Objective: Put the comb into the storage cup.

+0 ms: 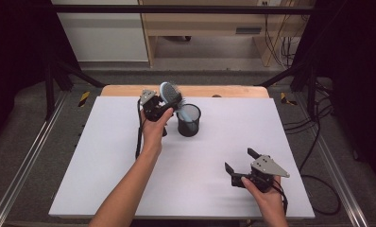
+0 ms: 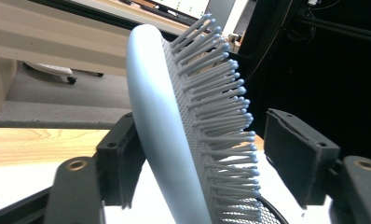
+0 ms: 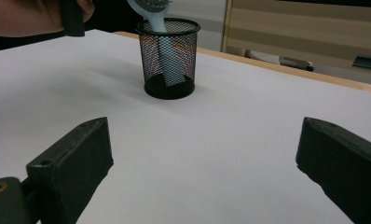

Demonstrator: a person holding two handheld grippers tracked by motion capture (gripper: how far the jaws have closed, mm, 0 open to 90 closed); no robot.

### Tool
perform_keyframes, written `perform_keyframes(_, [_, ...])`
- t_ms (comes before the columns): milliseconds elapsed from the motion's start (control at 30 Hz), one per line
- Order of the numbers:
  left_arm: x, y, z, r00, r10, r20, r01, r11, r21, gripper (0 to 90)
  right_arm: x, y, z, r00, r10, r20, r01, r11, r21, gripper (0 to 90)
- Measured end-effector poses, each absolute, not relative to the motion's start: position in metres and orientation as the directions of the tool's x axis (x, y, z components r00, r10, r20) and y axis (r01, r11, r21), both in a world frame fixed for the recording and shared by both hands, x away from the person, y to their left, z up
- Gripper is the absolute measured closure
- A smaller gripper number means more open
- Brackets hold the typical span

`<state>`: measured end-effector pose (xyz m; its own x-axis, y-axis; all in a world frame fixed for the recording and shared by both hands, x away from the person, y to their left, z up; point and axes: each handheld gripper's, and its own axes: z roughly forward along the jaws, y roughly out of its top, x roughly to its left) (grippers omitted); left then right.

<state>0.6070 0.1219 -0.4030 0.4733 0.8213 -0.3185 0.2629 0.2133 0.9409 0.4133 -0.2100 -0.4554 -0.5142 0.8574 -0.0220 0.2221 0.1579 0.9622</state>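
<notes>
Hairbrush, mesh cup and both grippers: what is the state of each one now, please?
Hairbrush: handle down inside the cup, head leaning out, between the left jaws.
Mesh cup: upright on the table.
Left gripper: open; one jaw clear of the bristles.
Right gripper: open, empty.

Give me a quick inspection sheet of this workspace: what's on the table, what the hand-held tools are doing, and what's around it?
Surface: white tabletop on a wooden table, bare apart from the items below.
Job's things: light blue hairbrush standing handle-down in a black mesh cup, its head sticking out above the rim.
Clutter: nothing seen.
Grippers: left tool around the brush head, one pad at the smooth back, a gap on the bristle side; right tool open with nothing between its jaws, held low above the tabletop near the front right.
Cables: one trails from each tool; more lie on the floor at right.
Surroundings: metal frame rails, wooden furniture behind, dark curtains at the sides.
</notes>
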Motion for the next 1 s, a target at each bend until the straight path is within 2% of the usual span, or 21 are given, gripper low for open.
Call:
perform_keyframes(400, [0.604, 0.120, -0.401, 0.465, 0.838, -0.285, 0.252, 0.184, 0.950, 9.0, 0.413, -0.209, -0.456, -0.516, 0.856, -0.024, 0.223, 0.161, 0.961, 3.7])
perform_keyframes(667, [0.599, 0.121, -0.399, 0.473, 0.838, -0.273, 0.244, 0.173, 0.954, 4.6, 0.414, -0.209, -0.456, -0.514, 0.857, -0.022, 0.225, 0.160, 0.961, 3.8])
perform_keyframes(1000, [0.595, 0.130, -0.396, 0.468, 0.844, -0.260, 0.227, 0.169, 0.959, 3.7, 0.413, -0.208, -0.455, -0.516, 0.856, -0.026, 0.221, 0.163, 0.962, 3.7])
